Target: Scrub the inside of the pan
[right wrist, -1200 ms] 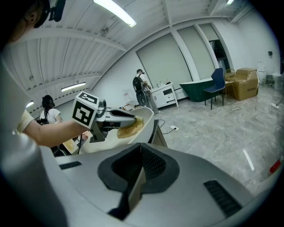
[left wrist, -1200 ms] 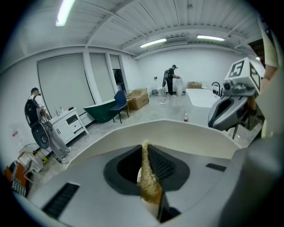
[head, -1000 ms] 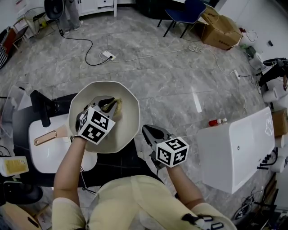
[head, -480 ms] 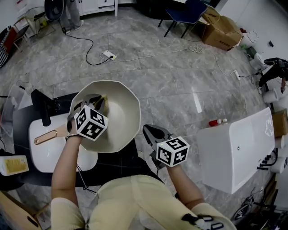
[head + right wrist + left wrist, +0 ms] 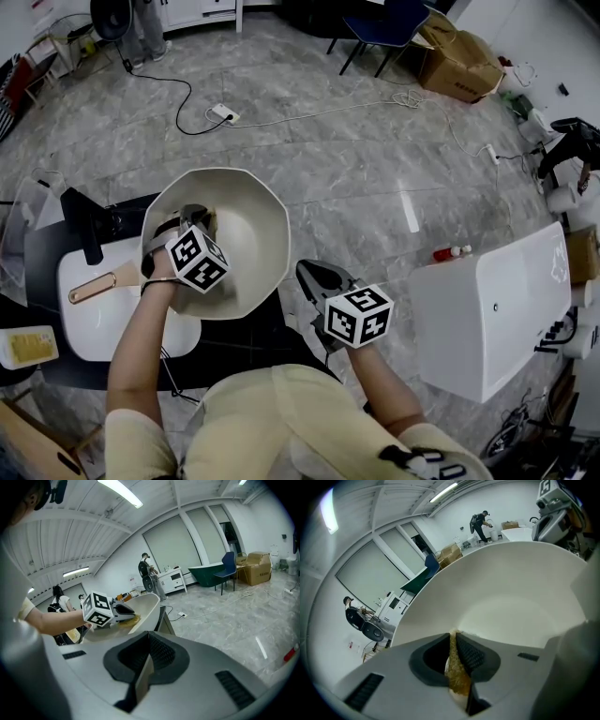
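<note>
Two hand-held grippers, one pan, one scrub pad. The left hand-held gripper (image 5: 194, 221) has its jaws clamped on a thin, yellow-brown scrub pad (image 5: 457, 674), which stands on edge between them and pokes out just past the tips. The tips sit inside the pan (image 5: 251, 223), against the inner wall at the pan's 9 o'clock in the head view. In the left gripper view the pan's smooth, pale inside fills the space ahead, from about 10 o'clock round to 3 o'clock. The right hand-held gripper (image 5: 312, 277) has its jaws pressed together with nothing that I can make out between them. It is held outside the pan, just off the rim at the pan's 4 o'clock, so the pan lies toward 10 o'clock from it. The pan is cream-white, wide and deep, with a many-sided rim, and is tipped up on its side. One copper-coloured handle (image 5: 93, 287) sticks out toward 8 o'clock over a white sink (image 5: 94, 330), which is set in a dark worktop (image 5: 239, 349).
</note>
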A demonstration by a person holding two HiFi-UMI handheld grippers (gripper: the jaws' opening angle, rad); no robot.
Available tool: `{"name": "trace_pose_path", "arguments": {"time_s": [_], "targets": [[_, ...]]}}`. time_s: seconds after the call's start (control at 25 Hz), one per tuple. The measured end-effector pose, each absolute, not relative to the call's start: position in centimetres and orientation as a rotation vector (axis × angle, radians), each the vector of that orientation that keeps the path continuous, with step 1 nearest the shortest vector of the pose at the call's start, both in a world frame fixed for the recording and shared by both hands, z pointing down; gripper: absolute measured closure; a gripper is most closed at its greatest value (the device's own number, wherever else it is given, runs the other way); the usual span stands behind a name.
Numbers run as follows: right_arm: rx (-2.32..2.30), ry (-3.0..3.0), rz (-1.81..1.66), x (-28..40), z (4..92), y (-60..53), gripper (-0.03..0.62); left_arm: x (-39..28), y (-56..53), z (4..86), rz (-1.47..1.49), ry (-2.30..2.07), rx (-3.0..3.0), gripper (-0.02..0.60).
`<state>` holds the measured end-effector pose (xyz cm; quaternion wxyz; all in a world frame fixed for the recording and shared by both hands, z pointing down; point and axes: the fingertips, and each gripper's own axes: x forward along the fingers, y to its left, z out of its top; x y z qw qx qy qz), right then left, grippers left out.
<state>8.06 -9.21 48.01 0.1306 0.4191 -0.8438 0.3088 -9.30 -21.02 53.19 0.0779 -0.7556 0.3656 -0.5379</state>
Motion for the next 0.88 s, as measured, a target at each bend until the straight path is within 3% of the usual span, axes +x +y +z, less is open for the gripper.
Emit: {"name": "trace_pose_path", "arguments": {"time_s": [0.88], "targets": [[1.208, -2.448, 0.901, 8.2, 48.0, -9.1, 0.579, -4.3, -16.2, 54.0, -1.613, 0.771, -2.391, 0.534]]}}
